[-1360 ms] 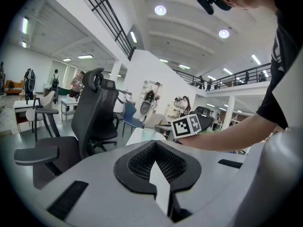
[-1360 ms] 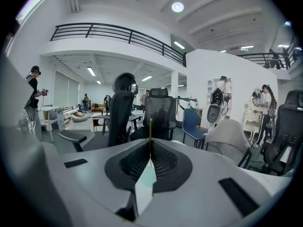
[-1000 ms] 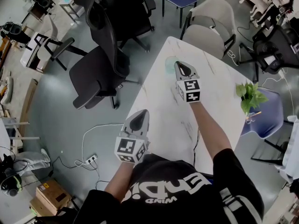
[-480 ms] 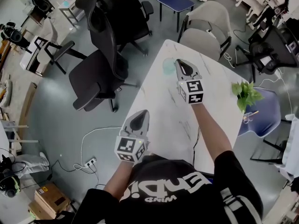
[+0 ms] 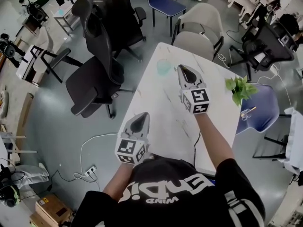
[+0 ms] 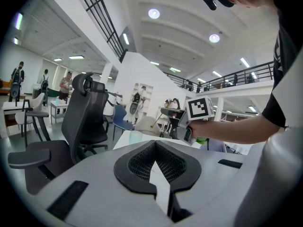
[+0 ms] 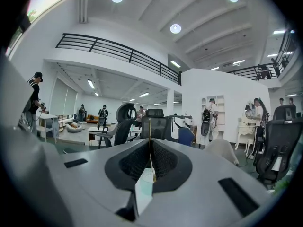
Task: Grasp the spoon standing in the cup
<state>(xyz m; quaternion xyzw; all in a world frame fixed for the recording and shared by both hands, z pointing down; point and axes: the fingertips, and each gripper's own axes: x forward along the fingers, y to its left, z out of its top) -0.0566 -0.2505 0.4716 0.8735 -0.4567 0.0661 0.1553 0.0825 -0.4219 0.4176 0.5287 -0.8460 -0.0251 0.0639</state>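
A pale green cup (image 5: pixel 164 67) stands near the far end of the white marble table (image 5: pixel 158 110); it shows faintly in the left gripper view too, cup (image 6: pixel 135 137). My right gripper (image 5: pixel 182 70) hovers just right of the cup, apart from it. Its jaws are shut on a thin gold-coloured stick, apparently the spoon handle (image 7: pixel 149 128), which pokes up past the right gripper (image 7: pixel 150 141); the spoon's bowl is hidden. My left gripper (image 5: pixel 141 120) hangs shut and empty at the table's near left edge, with the left gripper (image 6: pixel 155 143) pointing toward the right hand.
A black office chair (image 5: pixel 94 74) stands left of the table. Beige chairs (image 5: pixel 201 30) sit at its far end. A green plant (image 5: pixel 238 85) and a blue chair (image 5: pixel 260 109) are at the right. A cable and power strip (image 5: pixel 90 168) lie on the floor.
The right gripper, which overlapped the cup a second ago, now stands clear of it to the right. The left gripper has stayed put. The head view has shifted slightly.
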